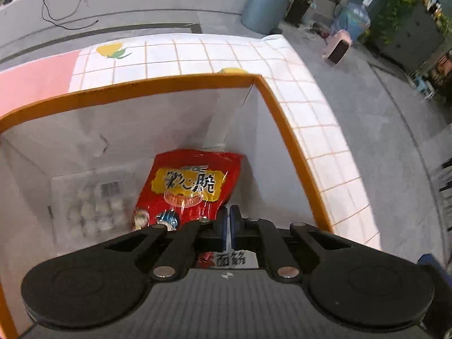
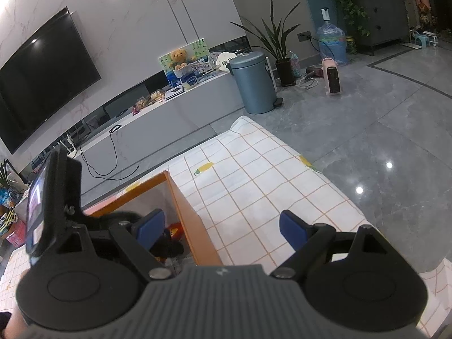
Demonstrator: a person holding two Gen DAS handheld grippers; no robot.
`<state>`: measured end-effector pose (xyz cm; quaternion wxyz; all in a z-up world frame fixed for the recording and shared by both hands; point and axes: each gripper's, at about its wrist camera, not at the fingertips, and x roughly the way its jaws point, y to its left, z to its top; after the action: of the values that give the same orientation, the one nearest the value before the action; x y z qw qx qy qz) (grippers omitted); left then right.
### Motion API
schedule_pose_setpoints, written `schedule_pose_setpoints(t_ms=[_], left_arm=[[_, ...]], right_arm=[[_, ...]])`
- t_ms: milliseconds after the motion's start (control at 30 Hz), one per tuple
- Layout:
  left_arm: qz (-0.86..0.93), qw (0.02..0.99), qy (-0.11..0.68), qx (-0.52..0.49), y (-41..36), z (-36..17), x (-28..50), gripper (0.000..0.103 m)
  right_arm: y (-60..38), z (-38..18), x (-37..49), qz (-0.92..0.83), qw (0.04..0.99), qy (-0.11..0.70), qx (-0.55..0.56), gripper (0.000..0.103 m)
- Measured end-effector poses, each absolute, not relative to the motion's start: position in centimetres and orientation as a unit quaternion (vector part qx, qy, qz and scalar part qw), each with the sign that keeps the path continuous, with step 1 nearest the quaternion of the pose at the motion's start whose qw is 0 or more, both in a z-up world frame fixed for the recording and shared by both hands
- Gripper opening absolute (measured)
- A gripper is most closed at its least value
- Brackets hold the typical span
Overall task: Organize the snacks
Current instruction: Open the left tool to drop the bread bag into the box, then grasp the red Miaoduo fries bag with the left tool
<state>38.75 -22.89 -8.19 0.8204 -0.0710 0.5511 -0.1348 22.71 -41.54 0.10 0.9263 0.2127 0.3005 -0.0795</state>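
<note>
In the left wrist view, the left tool [image 1: 228, 220] is seen at the lower centre of the frame, its two blue-padded fingers brought together with only a thin slit between them. Whether anything is pinched there cannot be told. A strip of packaging with black printed characters [image 1: 231, 260] is glimpsed just below the fingers, through the black linkage.

Directly beyond the fingertips, one red snack bag [image 1: 189, 186] of glossy, crinkled plastic with a yellow label is found standing tilted inside the storage box [image 1: 180, 84], in its right-hand portion near the right wall. To its left, one flat clear pack of pale round pieces [image 1: 97, 206] with a barcode is recorded on the box floor. The box is rectangular, with white inner walls and an orange rim. It rests on a tabletop [image 1: 310, 130] covered by a white cloth with an orange grid and yellow fruit motifs.

In the right wrist view, the right tool [image 2: 221, 230] is observed at the lower centre with its two blue pads held wide apart and nothing between them. It is positioned over the right edge of the same box. At the left edge of the frame, the left tool's upright handle carries a small lit screen [image 2: 36, 200].

Farther off, in the upper half, one blue-grey cylindrical bin [image 2: 254, 82], one potted plant [image 2: 278, 48], one pink heater [image 2: 332, 76], one water jug [image 2: 332, 42] and one wall-mounted television [image 2: 42, 73] are noted on or above the grey polished floor.
</note>
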Motion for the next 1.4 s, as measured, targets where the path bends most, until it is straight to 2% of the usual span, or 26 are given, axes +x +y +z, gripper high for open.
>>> schedule_pose_setpoints(t_ms=[33, 100, 167, 200, 267, 433, 500, 567, 967, 1400], left_arm=[[-0.139, 0.822, 0.547, -0.074, -22.7, -8.0, 38.7, 0.007], [-0.148, 0.835, 0.528, -0.055, -22.7, -7.2, 37.8, 0.017], [-0.163, 0.844, 0.511, -0.015, -23.0, -6.3, 36.6, 0.039], [-0.164, 0.848, 0.503, -0.004, -23.1, -5.6, 36.0, 0.043], [-0.159, 0.857, 0.490, 0.013, -23.0, -4.7, 34.7, 0.059], [-0.156, 0.862, 0.481, 0.033, -22.1, -2.5, 32.3, 0.072], [-0.152, 0.864, 0.479, 0.033, -21.5, -1.9, 31.6, 0.074], [-0.161, 0.863, 0.478, 0.028, -20.8, -1.4, 30.9, 0.081], [-0.130, 0.867, 0.479, 0.040, -13.3, 2.3, 26.3, 0.084], [-0.053, 0.862, 0.505, -0.006, -0.9, 3.6, 22.7, 0.085]], right_arm=[[-41.5, 0.1, 22.7, -0.080, 0.926, 0.300, 0.213, 0.086], [-41.5, 0.1, 22.7, -0.080, 0.927, 0.300, 0.212, 0.086], [-41.4, 0.1, 22.7, -0.080, 0.927, 0.301, 0.210, 0.086], [-41.4, 0.1, 22.7, -0.081, 0.927, 0.302, 0.209, 0.086], [-41.3, 0.2, 22.6, -0.085, 0.927, 0.302, 0.207, 0.086], [-41.4, 0.5, 22.3, -0.089, 0.927, 0.296, 0.214, 0.086], [-41.4, 0.6, 22.1, -0.091, 0.927, 0.295, 0.213, 0.086], [-41.0, 0.9, 21.9, -0.098, 0.929, 0.293, 0.206, 0.086], [-35.1, 4.4, 20.9, -0.051, 0.946, 0.276, 0.162, 0.088], [-22.4, 6.8, 21.7, 0.078, 0.947, 0.294, 0.102, 0.094]])
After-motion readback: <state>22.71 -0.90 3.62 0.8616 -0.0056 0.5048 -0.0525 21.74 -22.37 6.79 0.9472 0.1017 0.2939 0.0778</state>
